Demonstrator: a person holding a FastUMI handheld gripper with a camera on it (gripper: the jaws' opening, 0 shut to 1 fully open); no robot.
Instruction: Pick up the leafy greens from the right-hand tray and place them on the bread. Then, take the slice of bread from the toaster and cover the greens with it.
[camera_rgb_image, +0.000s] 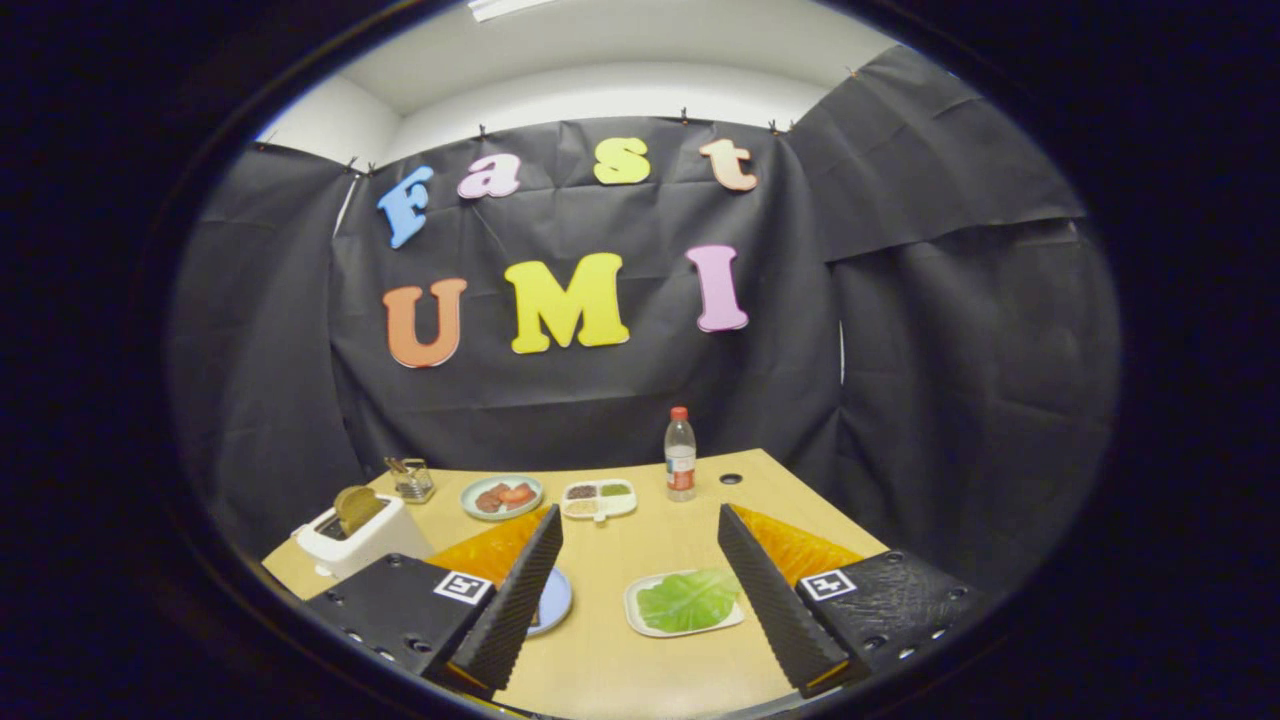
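- Black ribbed fingers of your gripper stand wide apart, w/ nothing held between them; they hover above the table, touching nothing.
- Light wood tabletop spreads out ahead of you, w/ black cloth wall behind it.
- Leafy greens: one flat green leaf lying on a white rectangular tray, just inside your right finger, between the two fingers & nearer the right one. Right finger's edge overlaps the tray's far corner in view.
- Blue plate sits just beside your left finger, mostly hidden by it; can't tell what lies on it.
- White toaster stands beyond your left finger, at the table's left side, w/ a browned slice of bread sticking up from its slot.
- Small glass jar stands behind the toaster, near the table's back edge.
- Pale green plate w/ reddish food pieces sits further back, centre-left.
- White divided dish w/ small portions in its compartments sits just right of that plate.
- Clear bottle w/ red cap stands upright near the back edge, right of the divided dish.
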